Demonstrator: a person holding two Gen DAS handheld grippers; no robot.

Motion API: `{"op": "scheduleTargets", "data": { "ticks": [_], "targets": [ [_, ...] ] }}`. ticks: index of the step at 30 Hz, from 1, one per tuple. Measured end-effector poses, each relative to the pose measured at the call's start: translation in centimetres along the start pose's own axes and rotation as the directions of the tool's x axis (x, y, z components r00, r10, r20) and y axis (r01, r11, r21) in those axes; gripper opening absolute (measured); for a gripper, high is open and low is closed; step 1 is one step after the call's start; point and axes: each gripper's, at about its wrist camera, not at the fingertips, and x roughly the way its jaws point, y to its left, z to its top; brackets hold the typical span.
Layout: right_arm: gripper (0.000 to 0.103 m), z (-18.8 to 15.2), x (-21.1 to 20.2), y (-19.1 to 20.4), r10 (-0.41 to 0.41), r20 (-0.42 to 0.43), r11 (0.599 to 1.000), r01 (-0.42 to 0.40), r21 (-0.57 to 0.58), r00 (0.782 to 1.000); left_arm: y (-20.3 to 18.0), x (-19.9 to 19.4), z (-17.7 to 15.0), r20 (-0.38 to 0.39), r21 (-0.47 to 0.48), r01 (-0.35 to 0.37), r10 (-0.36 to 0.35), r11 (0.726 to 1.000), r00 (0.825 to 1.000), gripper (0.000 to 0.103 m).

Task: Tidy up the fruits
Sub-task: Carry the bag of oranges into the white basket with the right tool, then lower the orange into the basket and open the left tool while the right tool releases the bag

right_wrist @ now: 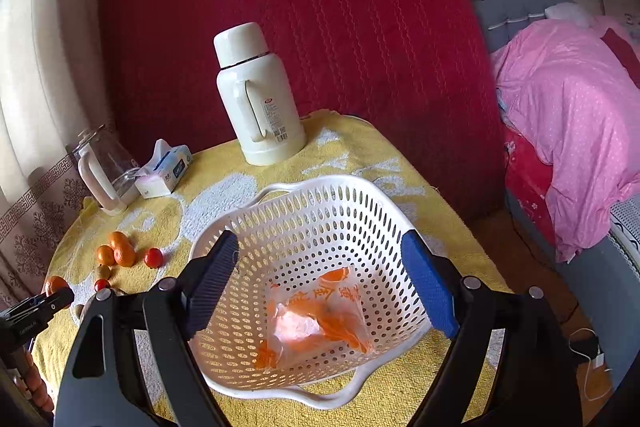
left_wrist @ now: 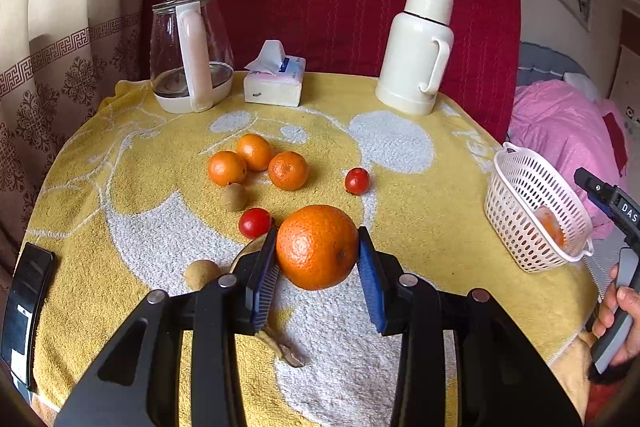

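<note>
Orange [left_wrist: 317, 247] clamped between the left gripper [left_wrist: 318, 259] pads, lifted off the towel [left_wrist: 120, 267] — likely bound for the basket [right_wrist: 280, 211] at the right edge. Right gripper [right_wrist: 320, 291] spread wide over that basket, holding nothing, above 1 bagged fruit [right_wrist: 316, 315]. Still loose mid-table: 3 mandarins [left_wrist: 256, 163], 2 tomatoes [left_wrist: 357, 181].

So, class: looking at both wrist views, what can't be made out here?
- Left wrist view: the banana is mostly hidden behind the left gripper holding the large orange.
- Right wrist view: the wrapper in the basket blurs its orange contents; its print is unreadable.
- Thermos label: too small.
</note>
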Motion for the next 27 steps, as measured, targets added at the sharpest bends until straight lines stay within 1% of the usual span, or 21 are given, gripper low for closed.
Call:
{"op": "scheduleTargets", "data": {
  "ticks": [6,12,15,19,25,27],
  "targets": [
    [0.085,0.1,-0.6,-1.5,-0.024,0.053,0.998,0.020,0.060,0.998,-3.2,0.4,0.7,-0.009,0.052,0.045,-0.045,0.998,0.999,0.038],
    [0.085,0.1,-1.1,-1.9,-0.049,0.103,0.997,0.042,0.068,0.993,-7.9,0.9,1.7,-0.019,0.122,0.130,-0.129,0.984,0.991,0.038],
    [0.085,-0.2,-1.0,-2.2,-0.057,0.112,0.996,0.049,0.074,0.992,-10.3,1.3,2.1,-0.030,0.153,0.178,-0.176,0.972,0.984,0.038],
    [0.085,-0.5,-0.5,-2.9,-0.061,0.101,0.994,0.051,0.101,0.993,-13.5,1.8,2.3,-0.041,0.197,0.232,-0.229,0.953,0.973,0.038],
    [0.085,-0.7,-0.4,-3.7,-0.063,0.108,0.990,0.049,0.133,0.992,-17.3,2.9,2.7,-0.049,0.252,0.304,-0.301,0.919,0.952,0.038],
    [0.085,-0.8,-0.3,-4.1,-0.067,0.107,0.988,0.051,0.147,0.992,-18.4,3.3,2.8,-0.052,0.267,0.318,-0.316,0.910,0.947,0.038]
  ]
}}
